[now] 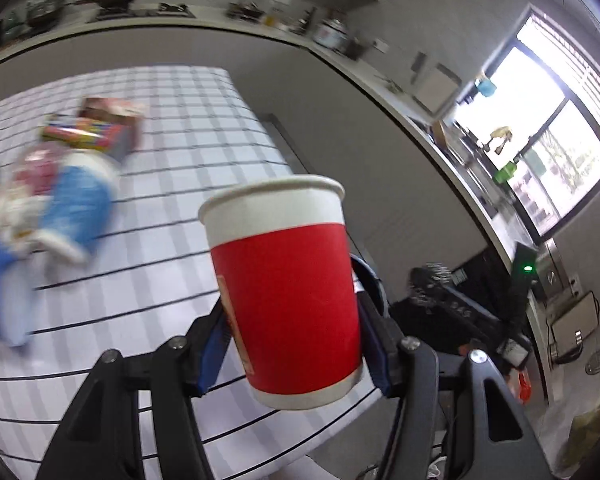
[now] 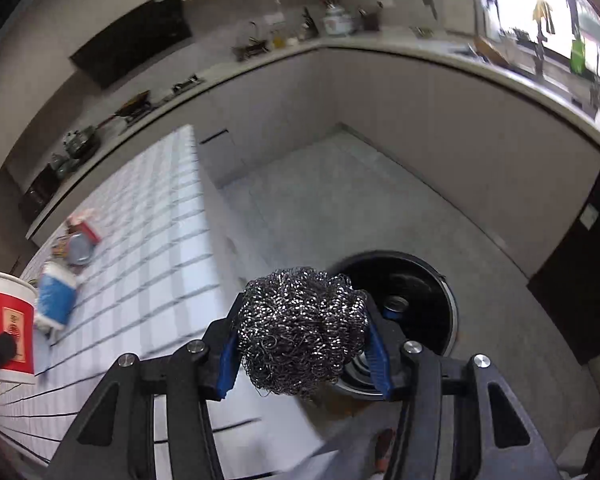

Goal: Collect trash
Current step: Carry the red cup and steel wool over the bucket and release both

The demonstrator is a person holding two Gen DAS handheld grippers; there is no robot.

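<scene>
My left gripper point(image 1: 292, 340) is shut on a red paper cup point(image 1: 284, 280) with a white rim, held upright above the edge of the checked table. The same cup point(image 2: 6, 320) shows at the far left of the right wrist view. My right gripper point(image 2: 303, 344) is shut on a ball of steel wool point(image 2: 300, 320), its blue pads pressed into both sides. Below and behind the steel wool a round black trash bin point(image 2: 420, 292) stands open on the grey floor with a small can inside. A dark curved bin rim point(image 1: 370, 280) shows behind the cup.
A table with a white checked cloth point(image 1: 172, 140) bears a fallen blue and white cup point(image 1: 80, 204) and colourful snack boxes point(image 1: 100, 128), all blurred. A kitchen counter point(image 2: 340, 46) with pots and utensils runs along the walls. Dark equipment point(image 1: 452, 312) sits on the floor.
</scene>
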